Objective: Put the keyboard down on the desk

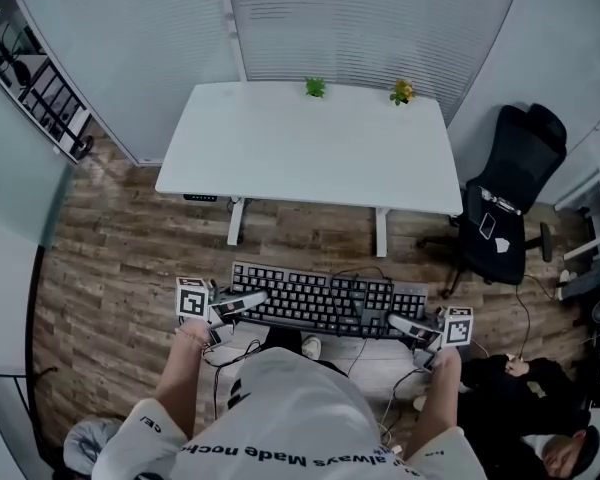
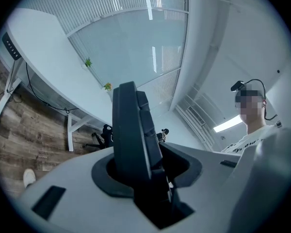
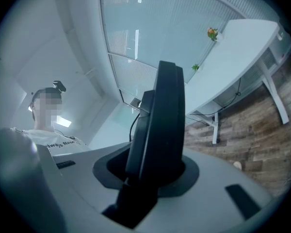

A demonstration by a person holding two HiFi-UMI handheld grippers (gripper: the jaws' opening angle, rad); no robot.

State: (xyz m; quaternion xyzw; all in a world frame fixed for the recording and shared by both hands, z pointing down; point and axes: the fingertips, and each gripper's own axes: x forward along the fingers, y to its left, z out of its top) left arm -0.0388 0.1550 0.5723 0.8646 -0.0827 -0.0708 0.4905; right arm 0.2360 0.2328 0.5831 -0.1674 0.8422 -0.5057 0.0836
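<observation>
Left hand-held gripper (image 1: 248, 299), right hand-held gripper (image 1: 400, 322) each tight on keyboard (image 1: 320, 296) ends, long axis left-right.

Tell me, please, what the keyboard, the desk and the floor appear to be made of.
The keyboard is probably plastic: matte black, with rows of separate moulded keys. The desk has a smooth, even white top, likely laminate or painted board. The floor shows brown-grey grain and plank seams; whether it is real wood or vinyl cannot be told.

White T-shirt (image 1: 280, 408), black lettering (image 1: 300, 456)
</observation>
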